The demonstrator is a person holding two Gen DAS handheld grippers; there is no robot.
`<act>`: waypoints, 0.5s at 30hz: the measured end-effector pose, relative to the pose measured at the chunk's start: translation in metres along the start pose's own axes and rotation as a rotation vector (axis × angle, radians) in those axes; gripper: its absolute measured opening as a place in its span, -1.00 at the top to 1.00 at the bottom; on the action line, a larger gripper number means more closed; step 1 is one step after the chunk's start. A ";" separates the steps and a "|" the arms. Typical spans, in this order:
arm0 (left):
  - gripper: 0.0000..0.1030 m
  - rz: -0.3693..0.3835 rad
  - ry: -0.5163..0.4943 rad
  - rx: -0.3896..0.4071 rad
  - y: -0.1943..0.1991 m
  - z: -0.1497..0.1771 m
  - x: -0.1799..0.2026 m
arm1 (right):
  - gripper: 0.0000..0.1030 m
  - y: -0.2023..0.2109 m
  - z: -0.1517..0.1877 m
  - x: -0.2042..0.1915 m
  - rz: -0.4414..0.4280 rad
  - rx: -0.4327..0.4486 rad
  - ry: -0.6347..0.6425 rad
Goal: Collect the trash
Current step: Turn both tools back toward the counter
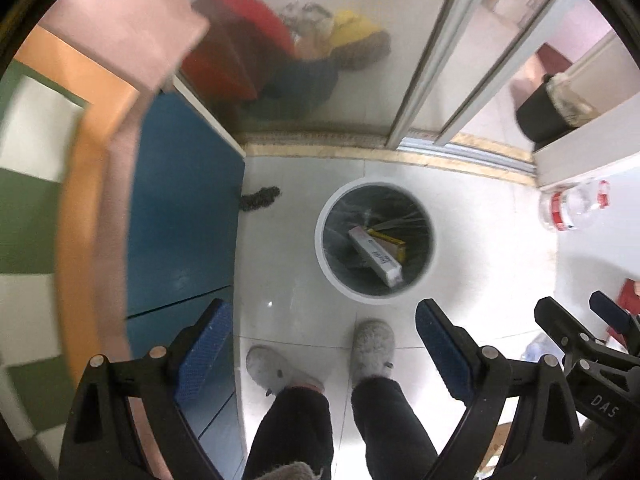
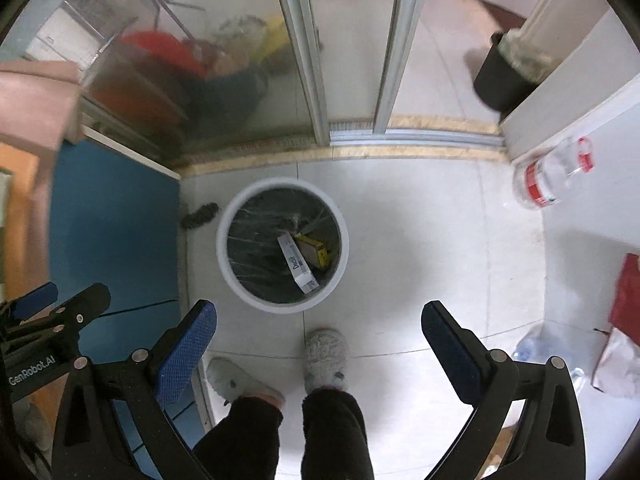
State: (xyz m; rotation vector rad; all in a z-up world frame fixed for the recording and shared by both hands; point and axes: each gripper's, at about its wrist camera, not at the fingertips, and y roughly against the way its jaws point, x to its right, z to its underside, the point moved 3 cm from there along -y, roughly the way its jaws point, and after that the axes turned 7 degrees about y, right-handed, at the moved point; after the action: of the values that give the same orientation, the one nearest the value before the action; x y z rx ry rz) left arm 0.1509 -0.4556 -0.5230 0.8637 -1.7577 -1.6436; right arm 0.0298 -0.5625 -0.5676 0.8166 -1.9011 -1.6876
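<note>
A white round trash bin (image 1: 326,256) with a black liner stands on the tiled floor; it also shows in the right wrist view (image 2: 222,258). Inside lie a white carton (image 1: 375,256) (image 2: 298,264) and a yellow box (image 1: 390,242) (image 2: 314,250). My left gripper (image 1: 322,334) is open and empty, held above the floor in front of the bin. My right gripper (image 2: 318,332) is open and empty, also above the floor near the bin. Each gripper shows at the edge of the other's view.
The person's feet in grey slippers (image 1: 372,346) (image 2: 324,354) stand just before the bin. A clear plastic bottle with a red label (image 1: 572,206) (image 2: 552,174) lies on a white surface at the right. A blue cabinet (image 1: 180,208) stands left. Glass sliding doors (image 2: 348,52) are behind. A black bin (image 2: 504,76) stands far right.
</note>
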 end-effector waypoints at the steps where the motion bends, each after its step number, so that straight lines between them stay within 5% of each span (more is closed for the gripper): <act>1: -0.83 0.009 -0.001 0.013 0.019 0.003 0.001 | -1.00 0.013 0.001 0.000 0.003 0.008 0.000; 8: -0.83 0.033 0.005 0.107 0.131 0.021 0.003 | -1.00 0.150 0.018 0.005 0.003 0.077 0.012; 15: -0.83 0.096 0.052 0.160 0.203 0.039 -0.007 | -1.00 0.244 0.032 0.004 0.017 0.125 0.028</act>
State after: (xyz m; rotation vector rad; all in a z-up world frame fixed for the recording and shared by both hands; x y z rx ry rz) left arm 0.1106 -0.4193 -0.3231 0.8711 -1.8844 -1.4224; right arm -0.0254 -0.5264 -0.3306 0.8642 -2.0045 -1.5522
